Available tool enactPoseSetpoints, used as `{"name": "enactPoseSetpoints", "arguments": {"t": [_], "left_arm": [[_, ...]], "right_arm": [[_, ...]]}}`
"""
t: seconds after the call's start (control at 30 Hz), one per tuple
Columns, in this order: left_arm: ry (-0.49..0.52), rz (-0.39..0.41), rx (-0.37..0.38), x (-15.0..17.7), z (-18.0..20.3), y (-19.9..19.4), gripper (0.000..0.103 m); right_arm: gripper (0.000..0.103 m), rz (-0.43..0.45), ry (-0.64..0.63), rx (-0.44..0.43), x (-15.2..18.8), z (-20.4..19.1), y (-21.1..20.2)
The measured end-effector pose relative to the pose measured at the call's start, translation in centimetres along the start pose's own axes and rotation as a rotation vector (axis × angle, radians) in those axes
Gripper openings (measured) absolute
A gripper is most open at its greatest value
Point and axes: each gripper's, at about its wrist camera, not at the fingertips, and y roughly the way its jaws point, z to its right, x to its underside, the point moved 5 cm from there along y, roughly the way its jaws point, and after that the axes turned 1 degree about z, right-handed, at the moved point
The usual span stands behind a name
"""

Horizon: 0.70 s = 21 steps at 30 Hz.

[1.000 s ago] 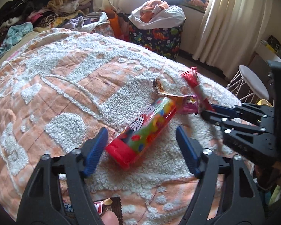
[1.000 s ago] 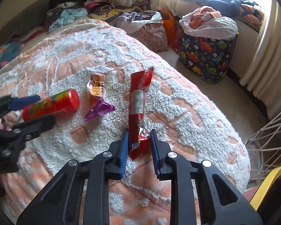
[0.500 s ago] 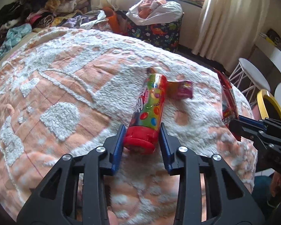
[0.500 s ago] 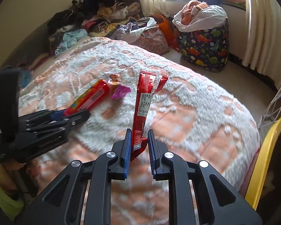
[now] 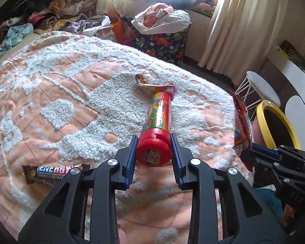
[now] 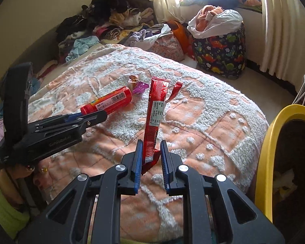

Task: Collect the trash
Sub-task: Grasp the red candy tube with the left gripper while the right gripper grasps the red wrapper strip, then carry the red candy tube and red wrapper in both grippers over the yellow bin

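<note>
- Left gripper (image 5: 153, 142): jaws closed part-way onto the red cap end of the candy tube (image 5: 157, 122); both blue pads touch the cap's sides. The tube points away from the camera, its far end over the bedspread (image 5: 57, 93). Whether that end is resting or lifted, cannot tell.
- Right gripper (image 6: 151, 152): jaws nearly together, pinching the bottom of the long red wrapper (image 6: 155, 111). The wrapper stands upright above the jaws, clear of the bed, with a torn strip curling off its top.
- Yellow-rimmed bin (image 6: 268, 142): at the bed's edge, just right of the right gripper; some paper scraps visible inside.
- Remaining on the bed: an energy bar wrapper (image 5: 50, 170) near the left gripper, and small crumpled wrappers (image 6: 137, 83) beyond the tube's far end.
- Step, by judgement: both pieces are gripped; carry-to-bin phase. Collection roughly half done.
- Next move calls for: swing the right gripper over the bin mouth and open it; the wrapper is light and may cling to a pad. The tube is held only by its cap, so keep it level to avoid slipping.
</note>
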Motion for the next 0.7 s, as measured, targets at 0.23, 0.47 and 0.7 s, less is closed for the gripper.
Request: {"name": "enactPoseSetpoints", "arguments": {"t": [0.23,0.47,0.7], "left_arm": [[-0.004,0.037,0.009,-0.1,1.0,-2.0,0.023],[0.009,0.066,0.035,-0.5,2.6,-3.7,0.023],[0.039,0.090,0.059,-1.0,4.7,-4.9,0.023]], "right_arm": [[0.017,0.016,0.004,-0.001,0.3,0.3,-1.4],[0.017,0.054,0.019,0.004,0.2,1.1,-3.7],[0.017,0.090,0.038,0.019,0.2,2.2,-6.0]]}}
